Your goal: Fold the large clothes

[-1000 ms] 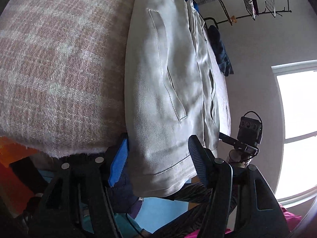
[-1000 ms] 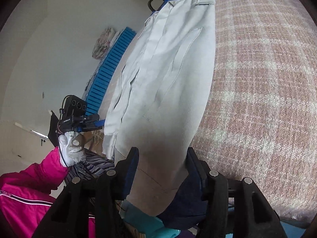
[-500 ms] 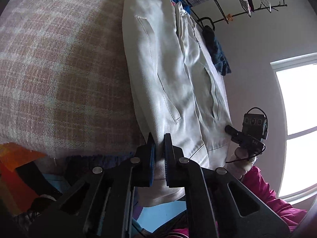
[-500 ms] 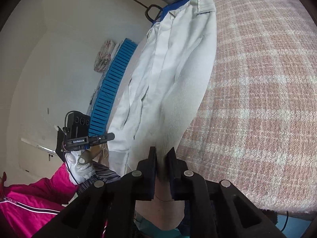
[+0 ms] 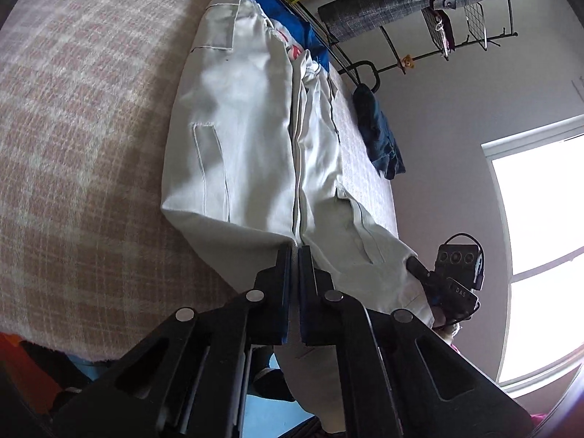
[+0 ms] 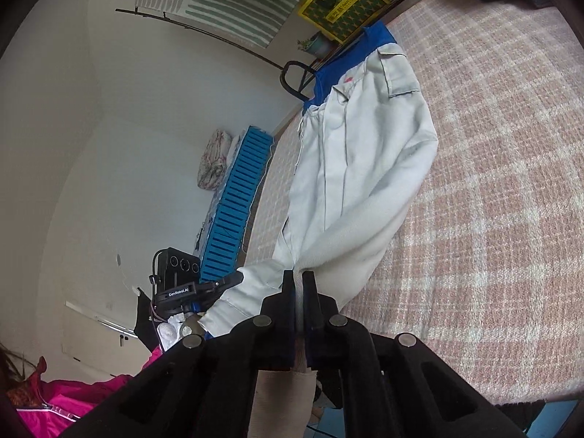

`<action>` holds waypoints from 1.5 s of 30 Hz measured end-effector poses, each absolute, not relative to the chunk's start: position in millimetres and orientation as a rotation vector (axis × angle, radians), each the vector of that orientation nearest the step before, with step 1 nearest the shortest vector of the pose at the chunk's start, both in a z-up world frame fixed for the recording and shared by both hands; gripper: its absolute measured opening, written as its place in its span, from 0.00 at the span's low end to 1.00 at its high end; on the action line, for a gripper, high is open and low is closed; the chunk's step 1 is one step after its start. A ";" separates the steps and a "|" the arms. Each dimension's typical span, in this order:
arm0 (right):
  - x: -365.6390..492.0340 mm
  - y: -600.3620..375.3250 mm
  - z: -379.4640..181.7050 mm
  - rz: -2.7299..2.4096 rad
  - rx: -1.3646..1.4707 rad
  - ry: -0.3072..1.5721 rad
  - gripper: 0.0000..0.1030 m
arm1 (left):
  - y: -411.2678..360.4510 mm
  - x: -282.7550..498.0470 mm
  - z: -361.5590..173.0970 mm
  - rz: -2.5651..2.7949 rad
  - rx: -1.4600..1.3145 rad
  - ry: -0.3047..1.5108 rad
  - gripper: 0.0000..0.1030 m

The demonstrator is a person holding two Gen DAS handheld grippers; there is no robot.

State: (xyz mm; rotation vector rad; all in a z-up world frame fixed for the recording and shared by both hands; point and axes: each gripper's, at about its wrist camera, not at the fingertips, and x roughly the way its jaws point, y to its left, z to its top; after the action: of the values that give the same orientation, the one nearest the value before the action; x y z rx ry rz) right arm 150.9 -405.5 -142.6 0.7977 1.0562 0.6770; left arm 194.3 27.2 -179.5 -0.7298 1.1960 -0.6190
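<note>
I see a bed covered by a pink-and-white plaid blanket (image 5: 84, 138) filling the left of the left view. At the right edge a bright window (image 5: 540, 241) lets in daylight. A black metal rack (image 5: 471, 33) hangs on the pale wall, upper right. In the right view, a blue slatted crate (image 6: 237, 200) sits centre left, below a striped hanging (image 6: 226, 3).

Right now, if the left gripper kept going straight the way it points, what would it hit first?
The left gripper would likely meet the pale jacket it already pinches, then the plaid blanket beneath; depth is uncertain.
</note>
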 end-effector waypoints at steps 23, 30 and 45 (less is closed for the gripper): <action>160.3 -418.9 -155.8 0.519 0.600 1.292 0.29 | 59.3 188.5 -213.2 -0.478 -0.600 1.300 0.60; 135.4 -425.0 -191.8 0.488 0.529 1.369 0.45 | 44.8 137.6 -243.5 -0.492 -0.699 1.341 0.60; 121.0 -369.9 -198.8 0.621 0.453 1.382 0.20 | 13.9 112.4 -228.2 -0.571 -0.651 1.312 0.11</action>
State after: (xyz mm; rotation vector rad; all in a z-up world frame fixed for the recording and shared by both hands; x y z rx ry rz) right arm 121.0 -369.9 -198.8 0.4534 1.3819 0.6210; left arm 112.4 13.9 -228.2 -0.6507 1.3121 -0.5707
